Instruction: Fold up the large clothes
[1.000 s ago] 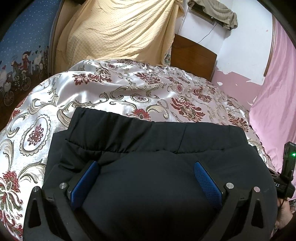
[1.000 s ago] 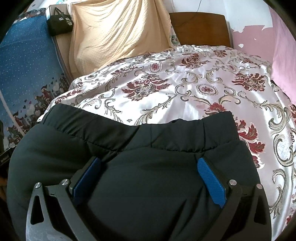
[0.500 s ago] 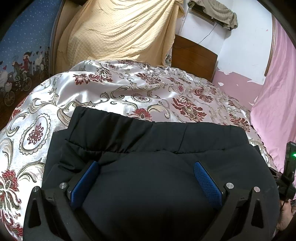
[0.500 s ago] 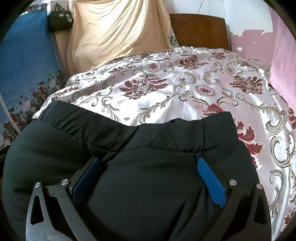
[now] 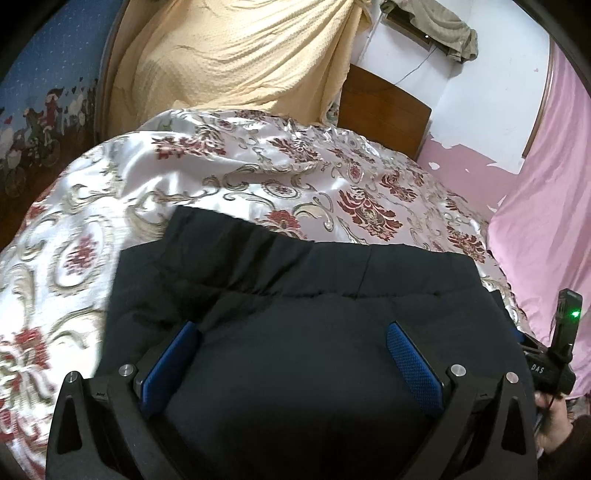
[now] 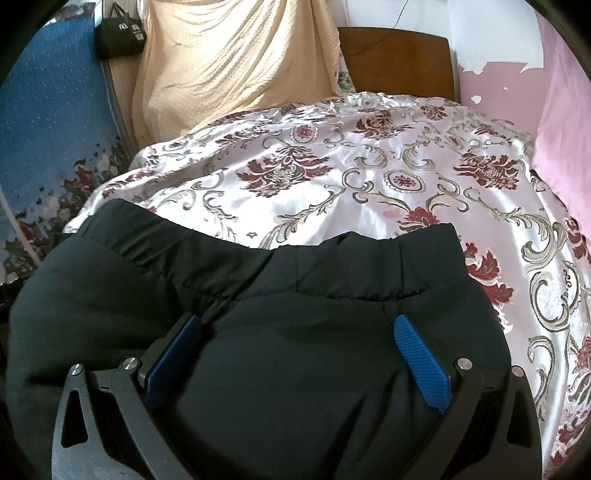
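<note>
A large black padded garment [image 5: 295, 295] lies on the floral satin bedspread [image 5: 258, 184], its elastic hem edge toward the headboard. It also shows in the right wrist view [image 6: 258, 295]. My left gripper [image 5: 291, 332] is open, its blue pads wide apart over the garment's left part, with the fabric bulging between them. My right gripper [image 6: 295, 328] is open the same way over the garment's right part. The other gripper's body [image 5: 554, 354] shows at the right edge of the left wrist view.
A yellow cloth [image 5: 236, 59] drapes over the head of the bed beside a wooden headboard [image 5: 384, 107]. A pink sheet [image 5: 546, 221] hangs at the right. A black bag [image 6: 120, 33] hangs at the upper left. Bedspread [image 6: 369, 184] extends beyond the garment.
Both grippers have shifted slightly over the garment, and the left view has swung a little to the right. The jaws stay wide apart.
</note>
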Demonstrator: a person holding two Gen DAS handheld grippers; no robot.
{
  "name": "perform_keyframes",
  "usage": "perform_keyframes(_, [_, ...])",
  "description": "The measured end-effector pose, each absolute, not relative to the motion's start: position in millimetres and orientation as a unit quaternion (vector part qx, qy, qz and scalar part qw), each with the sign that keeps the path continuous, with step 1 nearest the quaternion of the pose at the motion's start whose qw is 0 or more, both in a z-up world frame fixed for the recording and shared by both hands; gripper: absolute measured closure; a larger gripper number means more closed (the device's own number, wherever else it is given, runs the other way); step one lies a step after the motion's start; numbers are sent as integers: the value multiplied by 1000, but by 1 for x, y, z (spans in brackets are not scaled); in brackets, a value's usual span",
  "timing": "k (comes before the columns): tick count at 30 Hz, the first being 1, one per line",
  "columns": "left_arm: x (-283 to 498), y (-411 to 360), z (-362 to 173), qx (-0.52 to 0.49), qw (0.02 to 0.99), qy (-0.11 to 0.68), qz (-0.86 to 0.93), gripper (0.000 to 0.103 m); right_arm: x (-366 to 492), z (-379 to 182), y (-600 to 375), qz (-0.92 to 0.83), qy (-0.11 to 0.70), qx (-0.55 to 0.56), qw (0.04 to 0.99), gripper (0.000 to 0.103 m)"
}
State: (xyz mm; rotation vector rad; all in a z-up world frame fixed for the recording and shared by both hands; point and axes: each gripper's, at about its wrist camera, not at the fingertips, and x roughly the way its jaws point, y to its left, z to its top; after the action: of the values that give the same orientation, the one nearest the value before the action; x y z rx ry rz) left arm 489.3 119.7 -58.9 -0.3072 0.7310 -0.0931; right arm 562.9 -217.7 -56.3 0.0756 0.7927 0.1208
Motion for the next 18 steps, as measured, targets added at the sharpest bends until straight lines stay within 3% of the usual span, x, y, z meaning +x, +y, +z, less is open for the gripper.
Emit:
perform_keyframes(8, [456,173,-51,-146,906,397,-30,0,528,-37,-254,85,394,33,914,2])
perform_keyframes(13, [456,206,-78,-222,865,446,-57,0,515,-37,-292,59,417,18,907,2])
perform_keyframes(18, [458,214,-94,-263,853,440,-102,0,515,-47,-321,56,432,46,899,2])
